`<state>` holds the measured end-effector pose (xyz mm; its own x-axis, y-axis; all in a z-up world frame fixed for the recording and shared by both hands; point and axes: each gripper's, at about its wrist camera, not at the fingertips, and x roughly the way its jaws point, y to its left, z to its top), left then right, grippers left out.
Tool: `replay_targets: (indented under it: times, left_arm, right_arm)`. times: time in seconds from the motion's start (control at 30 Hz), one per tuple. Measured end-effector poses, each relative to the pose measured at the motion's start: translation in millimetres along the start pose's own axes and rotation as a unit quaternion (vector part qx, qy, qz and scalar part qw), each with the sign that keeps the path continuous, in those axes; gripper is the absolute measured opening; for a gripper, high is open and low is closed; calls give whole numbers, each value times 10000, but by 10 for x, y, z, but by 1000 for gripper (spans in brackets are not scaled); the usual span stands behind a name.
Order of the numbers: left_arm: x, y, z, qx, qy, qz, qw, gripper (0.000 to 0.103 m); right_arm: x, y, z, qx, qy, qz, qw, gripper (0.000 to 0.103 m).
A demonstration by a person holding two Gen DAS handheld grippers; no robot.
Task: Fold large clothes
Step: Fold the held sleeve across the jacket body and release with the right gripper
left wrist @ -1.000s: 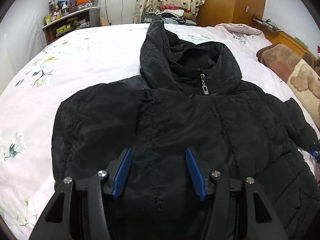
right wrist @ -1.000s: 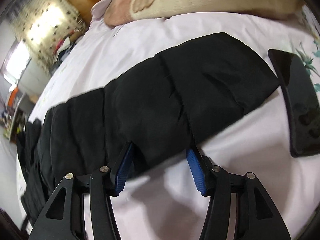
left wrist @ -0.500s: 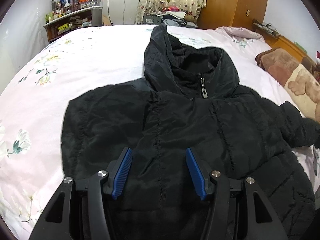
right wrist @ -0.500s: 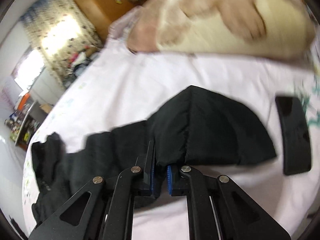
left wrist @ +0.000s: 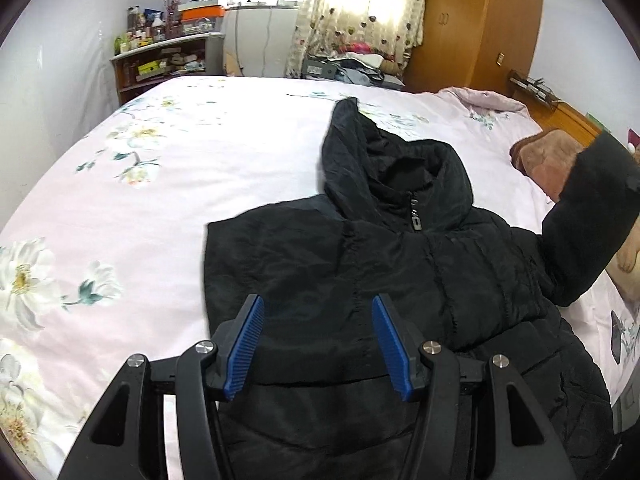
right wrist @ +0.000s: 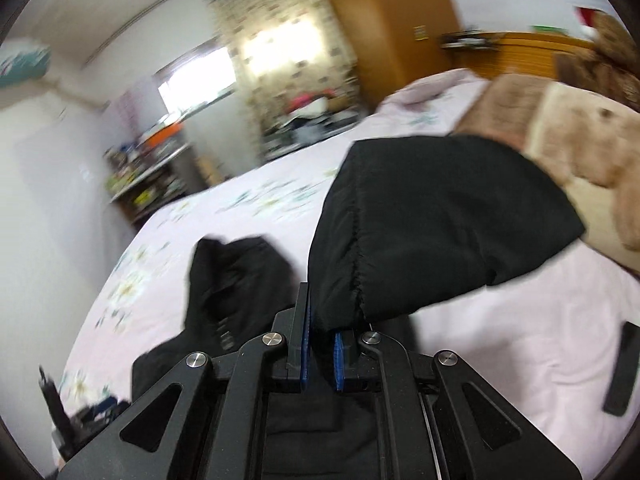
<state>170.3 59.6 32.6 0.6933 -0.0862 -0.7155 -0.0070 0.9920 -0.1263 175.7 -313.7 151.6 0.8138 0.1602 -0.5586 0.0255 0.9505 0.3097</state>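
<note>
A black hooded puffer jacket (left wrist: 400, 272) lies front up on the pink floral bed (left wrist: 160, 208), its left sleeve folded over the chest. My left gripper (left wrist: 318, 344) is open and empty, hovering above the jacket's lower chest. My right gripper (right wrist: 320, 356) is shut on the jacket's right sleeve (right wrist: 432, 232), which hangs lifted above the bed; the raised sleeve also shows in the left wrist view (left wrist: 588, 220). The hood (right wrist: 232, 272) lies beyond it.
A brown and cream plush blanket (right wrist: 580, 152) lies at the bed's right side. A dark flat phone-like object (right wrist: 622, 368) lies on the sheet at right. A shelf (left wrist: 160, 64), curtains and a wooden wardrobe (left wrist: 480, 20) stand beyond the bed.
My right gripper shut on the right sleeve and lifted it up off the bed toward the jacket's body. My left gripper stayed open and pulled back a little from the jacket.
</note>
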Motion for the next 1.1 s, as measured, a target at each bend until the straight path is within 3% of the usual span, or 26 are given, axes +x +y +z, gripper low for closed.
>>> replay_targets:
  times: [0.17,0.4,0.5,0.53,0.63,0.67,0.83,0.97,1.1]
  left_arm:
    - [-84,220,-55,-198,-16,57,9998,58]
    - [-80,449,-156,-400,42,119,9991,58]
    - [-45,478,-176,-462,83,108,9988,58]
    - [-34,478,-177,-479,94,91,9988,58]
    - [-29,457,-162,-466,98,54,9989,58]
    - [-36,440,-150,-455,86,36,9989,58]
    - [-90,287,-25,-392,-28,-145,9991,61]
    - [-56,30,125,-225,-135,-350,9990,64]
    - [137,-350,255,24,-126,-694,9975,63]
  right_arm:
    - [569,577,-356,-500,637,316,9962,9]
    - [1340,970,-1033,-891,1599,491,9819,12]
    - [1579,1054,-1267,-998,1972,572,9736,21]
    - [1623,1083,-1326,-1018,2058,619,9713,28]
    - [1527,1139,-1432,-1108,2099,760,9685,51]
    - [1496,1174,-1430,-1153,2106,815,9673,54]
    - [1254,1334,-1353,-1281,1980,1309,9629,54]
    - [986,1240,-1261,-1385,1739,1580,9621,54]
    - [872,751,-1135,-1168,1338,936,9796,54]
